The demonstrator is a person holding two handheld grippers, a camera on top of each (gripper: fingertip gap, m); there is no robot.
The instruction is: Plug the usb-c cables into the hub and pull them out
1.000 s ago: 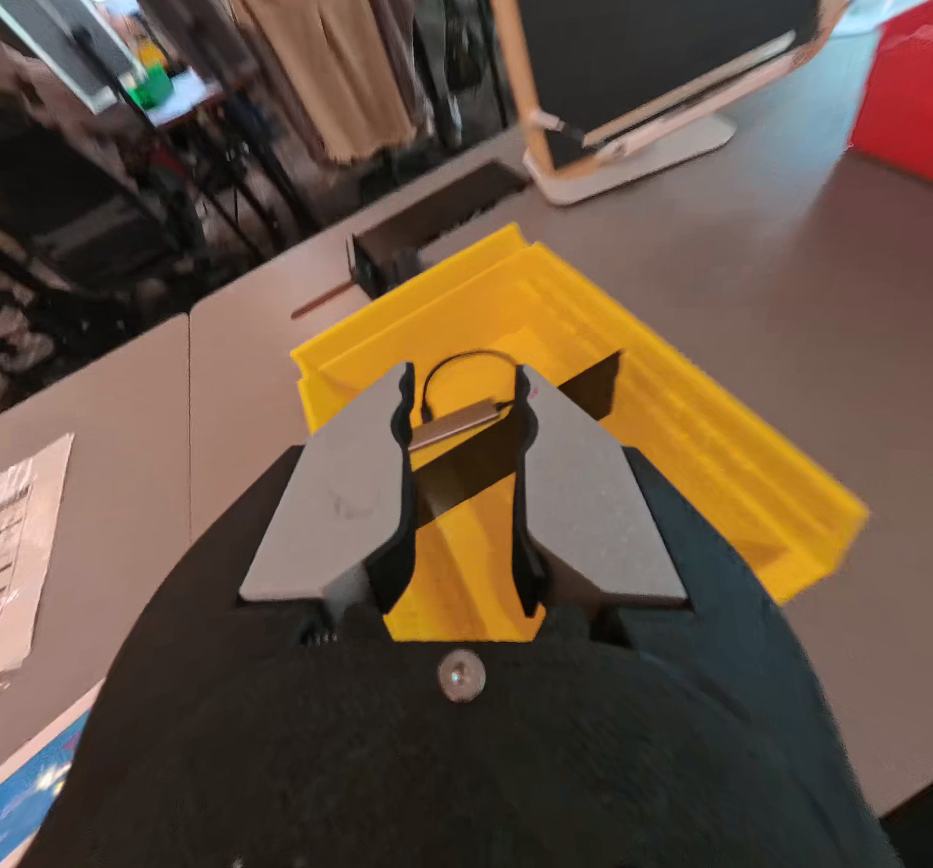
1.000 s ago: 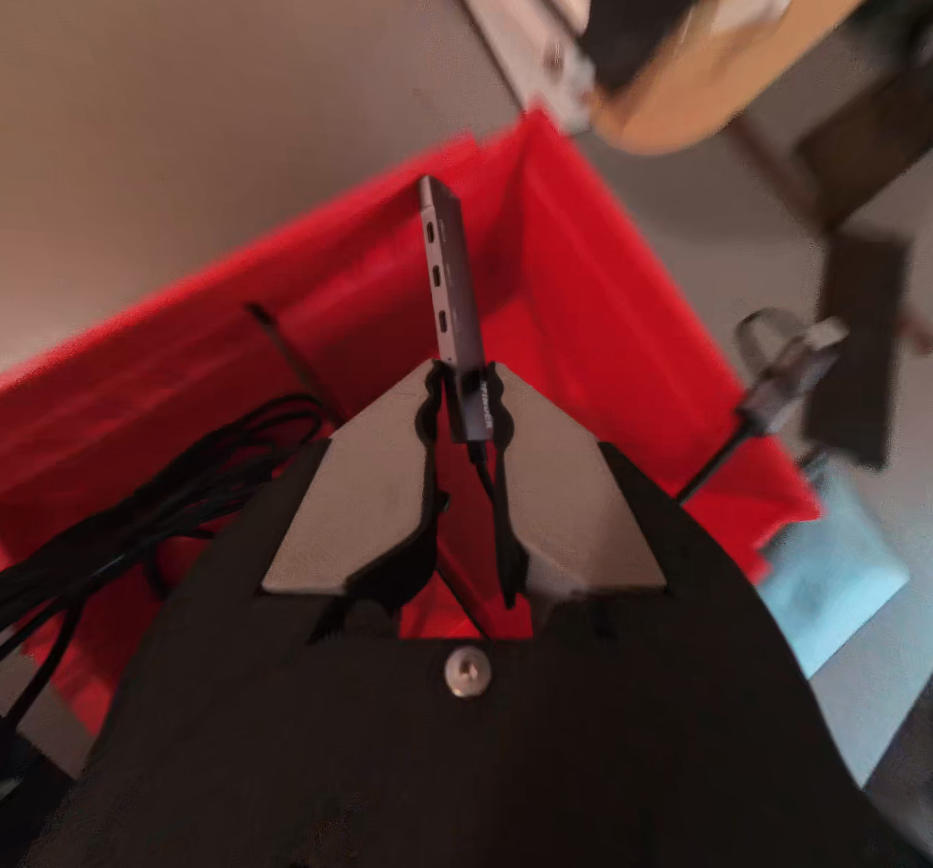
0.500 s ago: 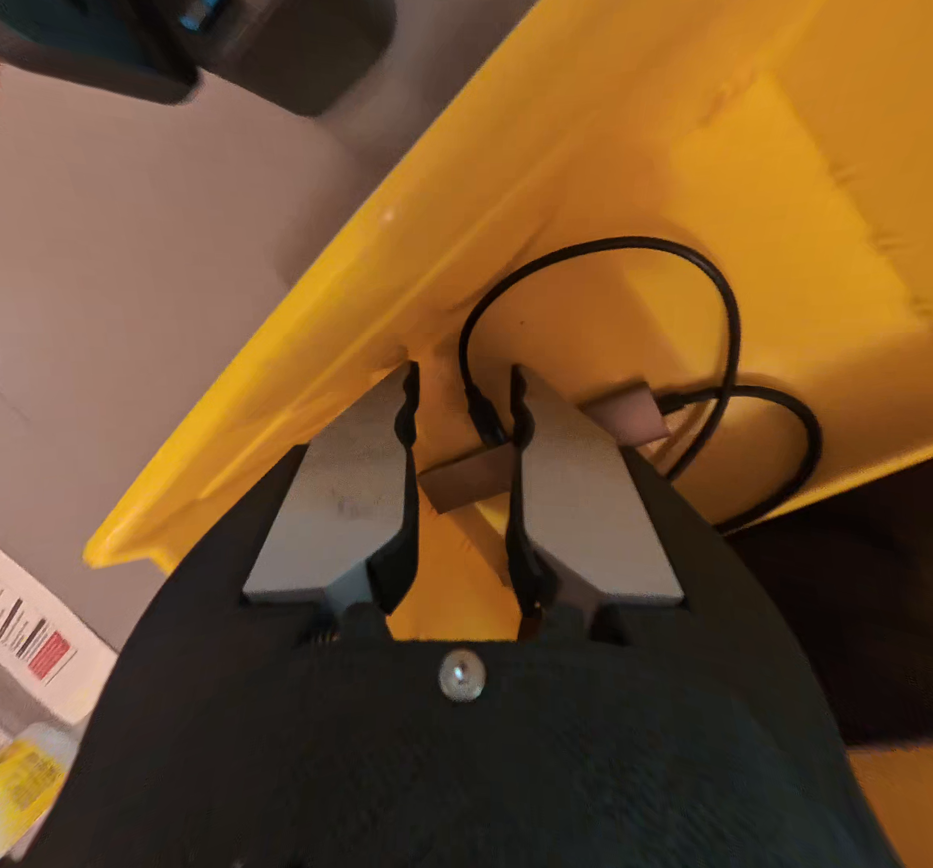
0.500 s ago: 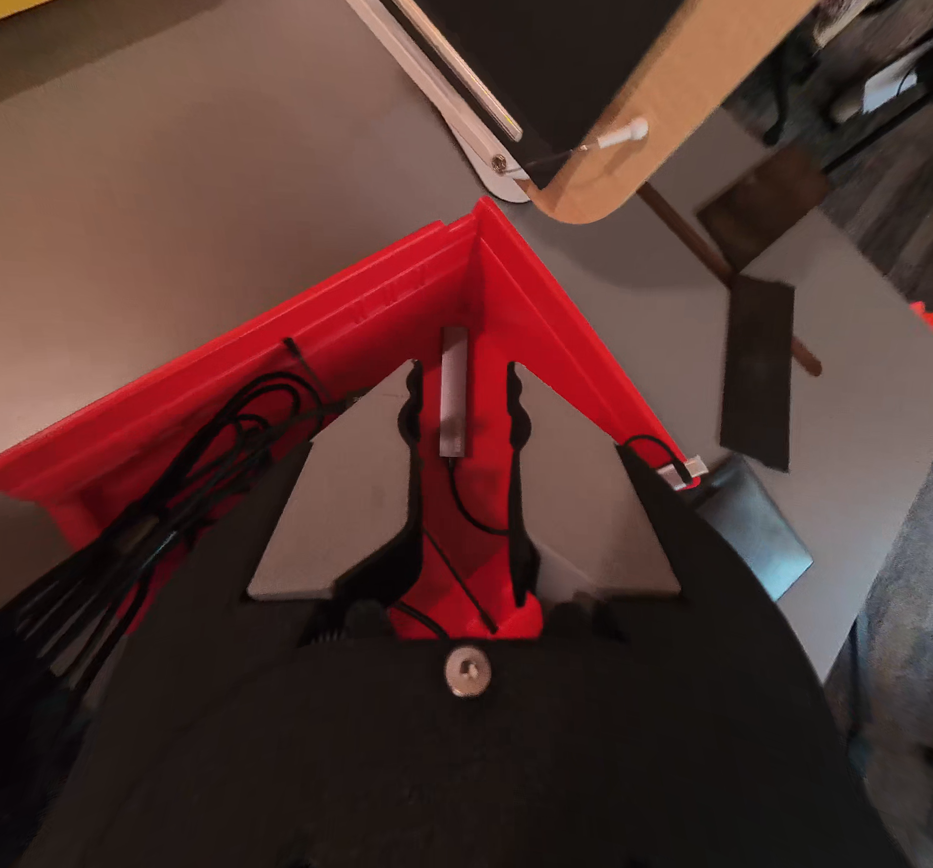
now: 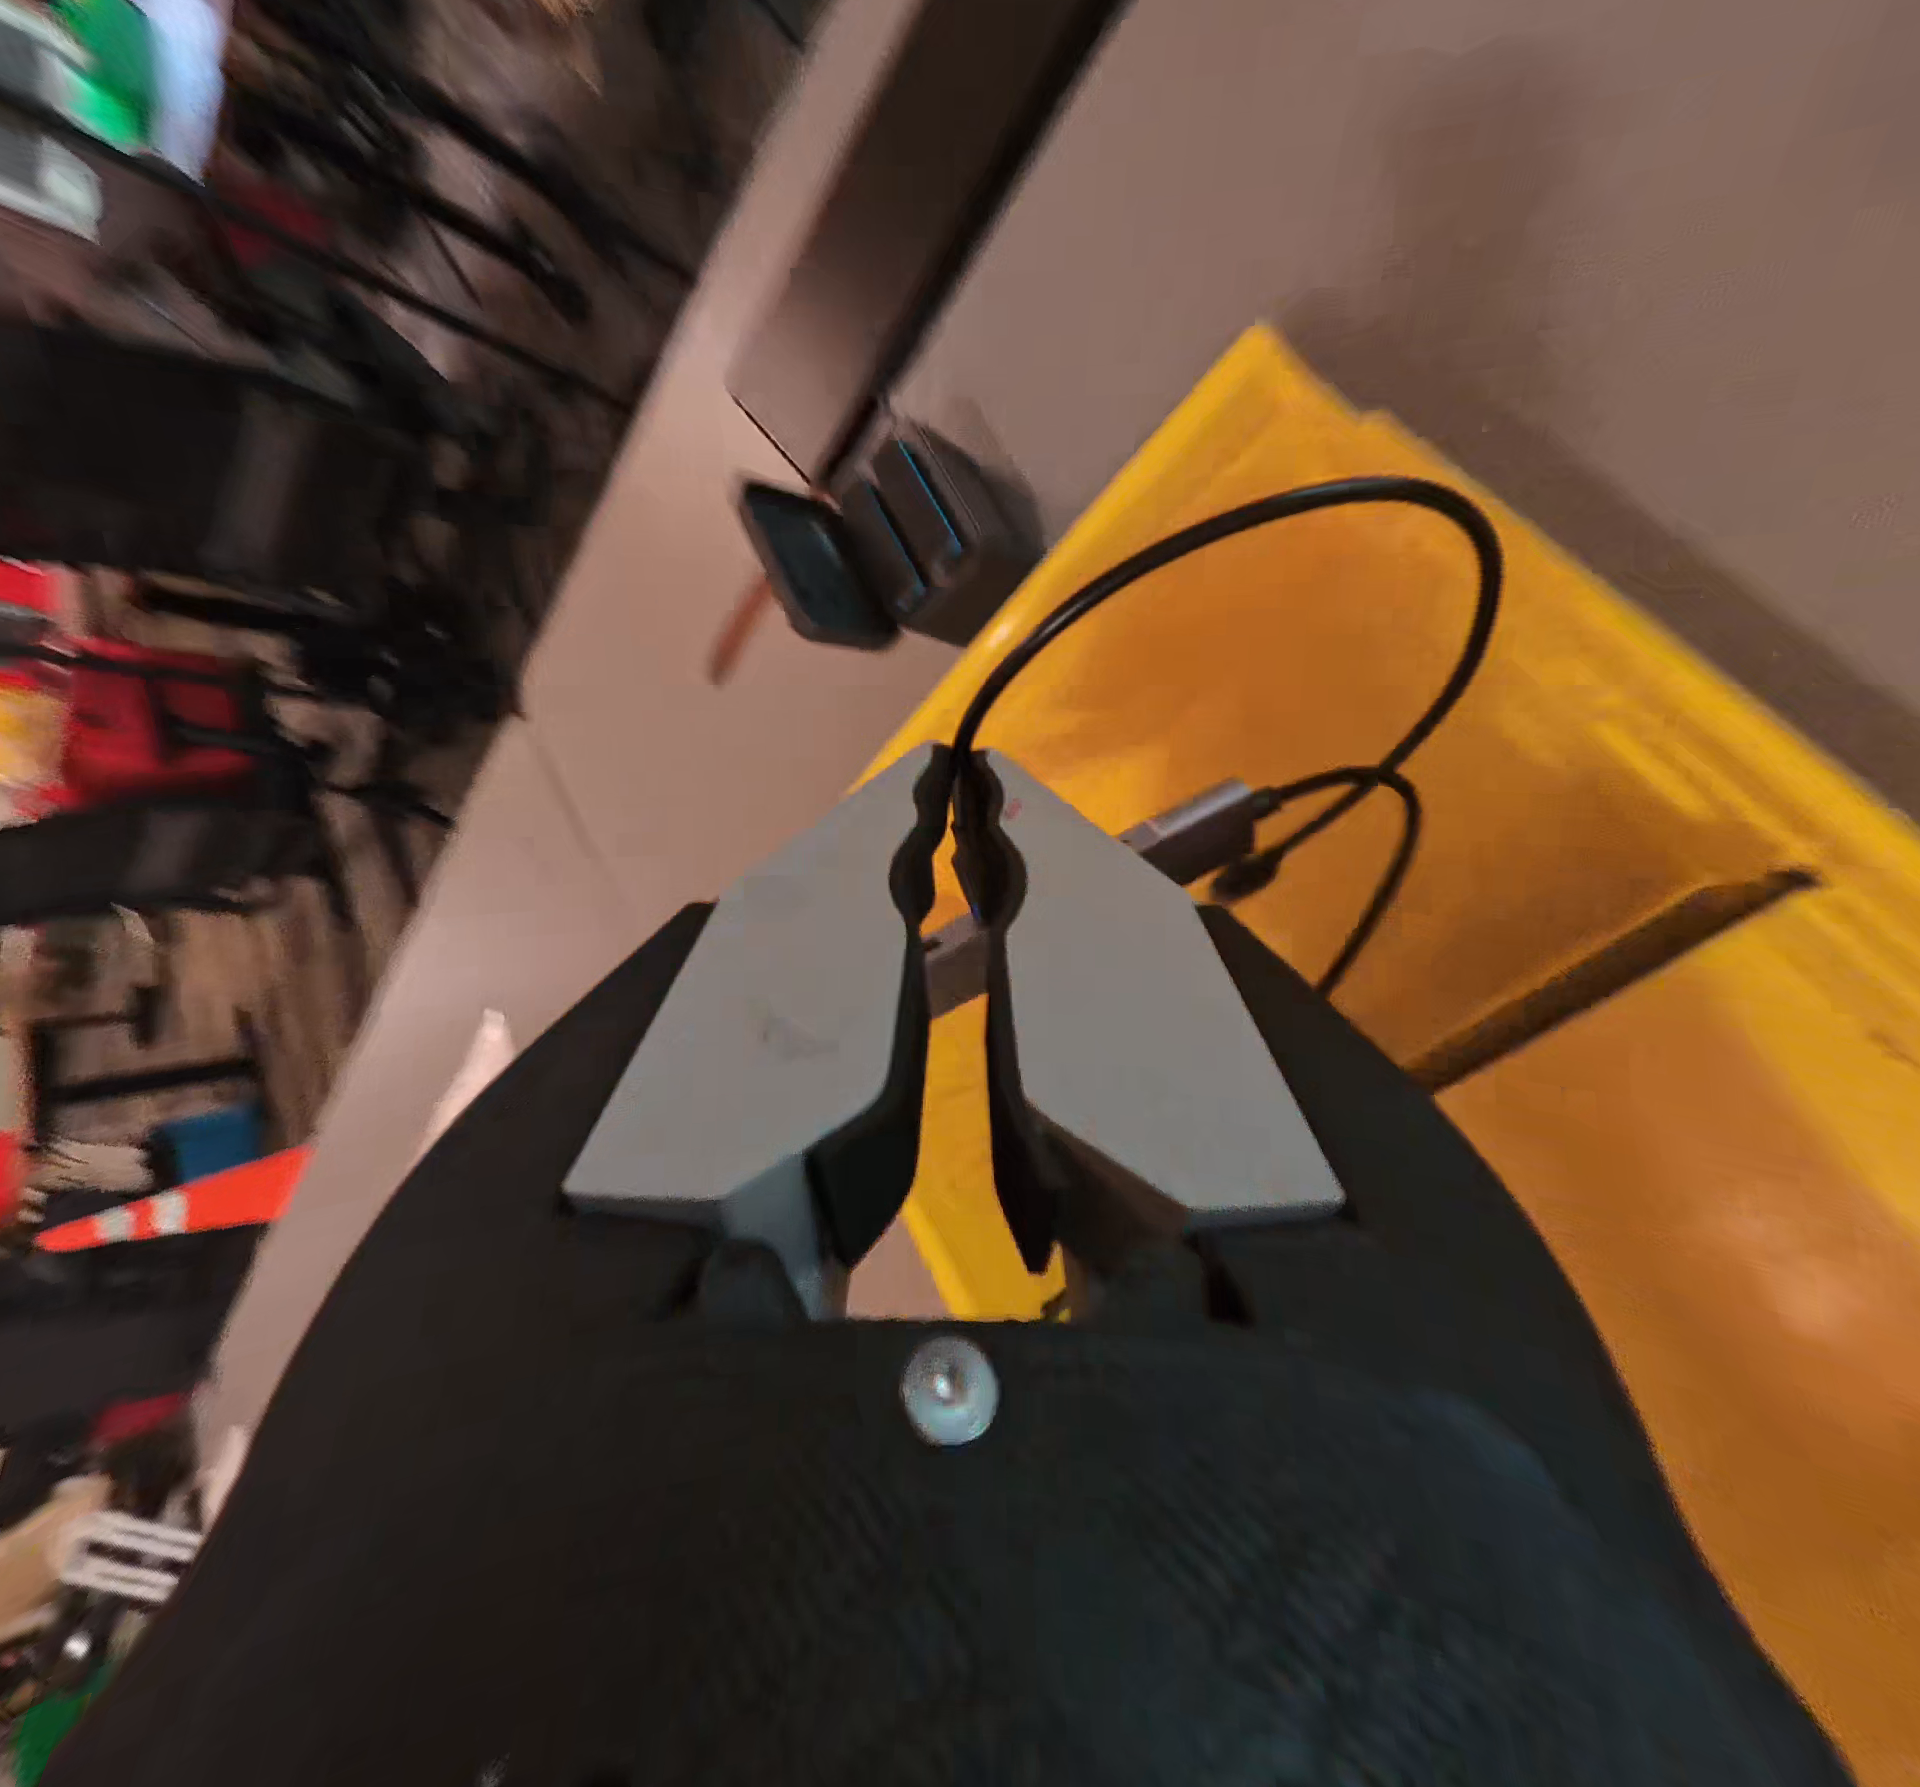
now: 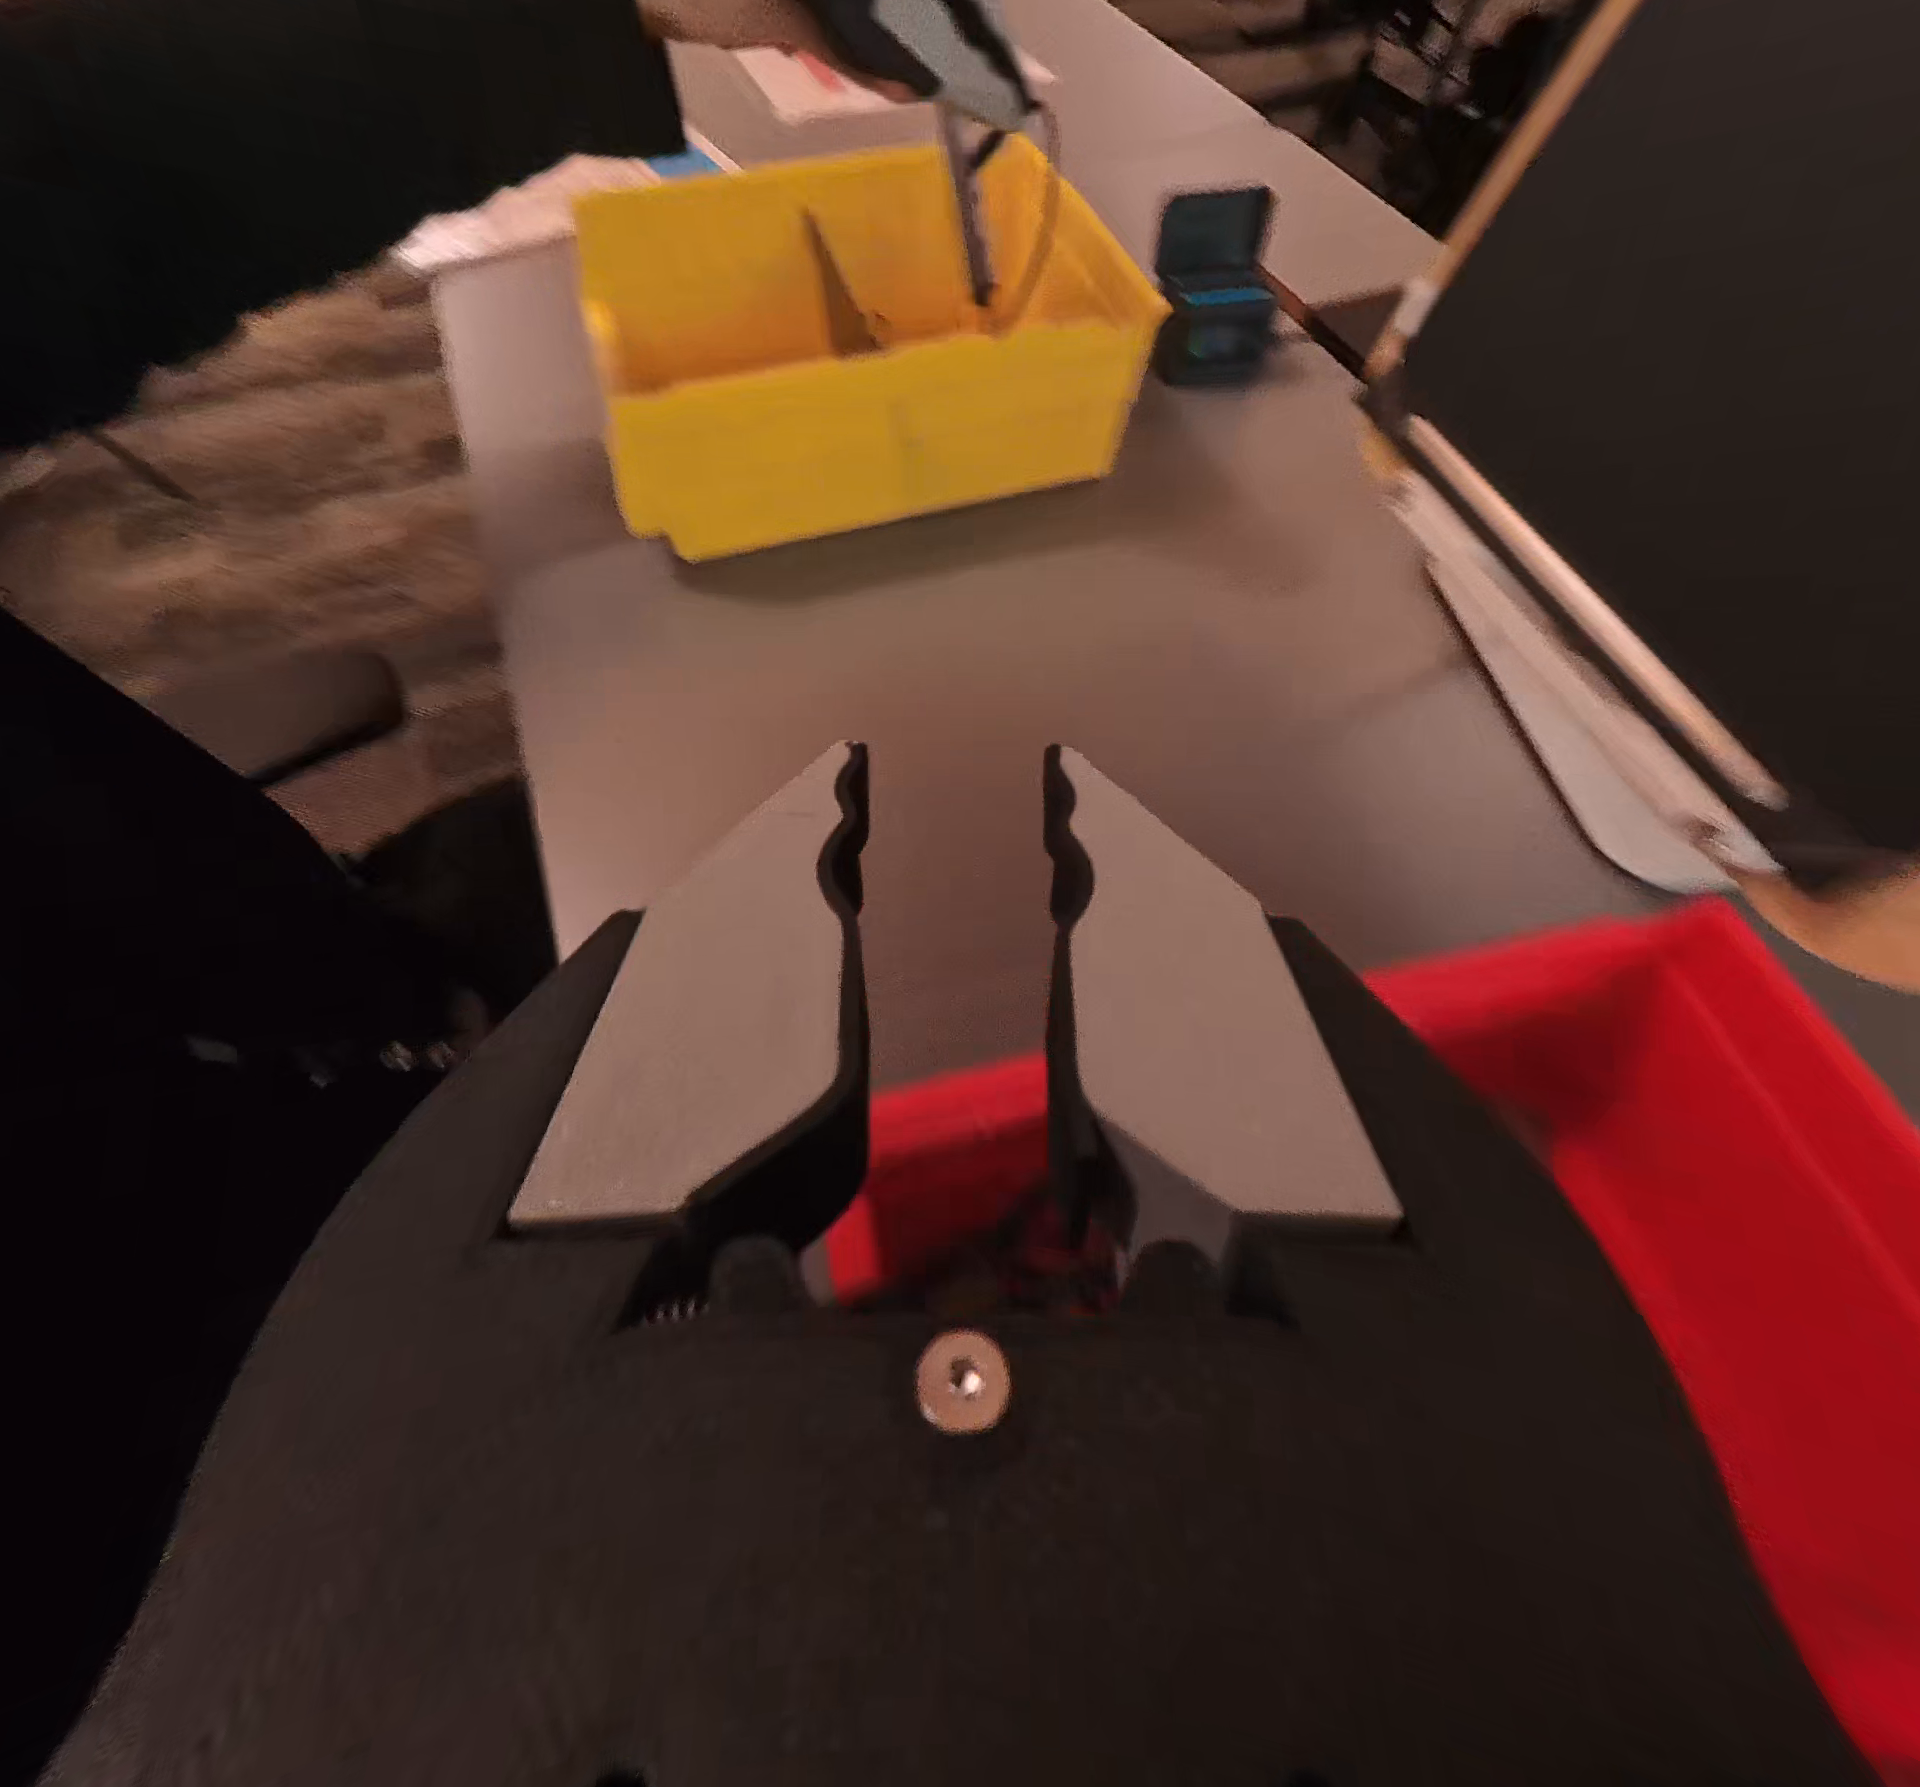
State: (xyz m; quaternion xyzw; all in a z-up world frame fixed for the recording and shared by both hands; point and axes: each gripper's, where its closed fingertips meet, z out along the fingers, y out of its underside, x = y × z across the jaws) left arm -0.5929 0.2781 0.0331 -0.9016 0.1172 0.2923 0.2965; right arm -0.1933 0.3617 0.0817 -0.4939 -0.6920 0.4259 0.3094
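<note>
My left gripper (image 5: pixel 961 761) is shut on a black cable (image 5: pixel 1247 516) over the yellow bin (image 5: pixel 1558 1218). The cable loops up and round to a grey hub (image 5: pixel 1195 828) just below the fingers. In the right wrist view the left gripper (image 6: pixel 1023 111) is above the yellow bin (image 6: pixel 873 449), and a thin dark piece (image 6: pixel 971 220) hangs from it into the bin. My right gripper (image 6: pixel 951 761) is open and empty. It is over the table, just above the near rim of the red bin (image 6: pixel 1558 1062).
A small black box with blue trim (image 5: pixel 862 542) stands beside the yellow bin; it also shows in the right wrist view (image 6: pixel 1216 293). A black board in a wooden frame (image 6: pixel 1714 283) stands on the right. A person's dark sleeve (image 6: pixel 312 127) reaches in from the left. Across from one pair of fingers to the other is roughly 40 cm.
My left gripper closed on the black cable in the yellow bin and rose with it. My right gripper let go of a hub in the red bin, drew back and turned toward the yellow bin.
</note>
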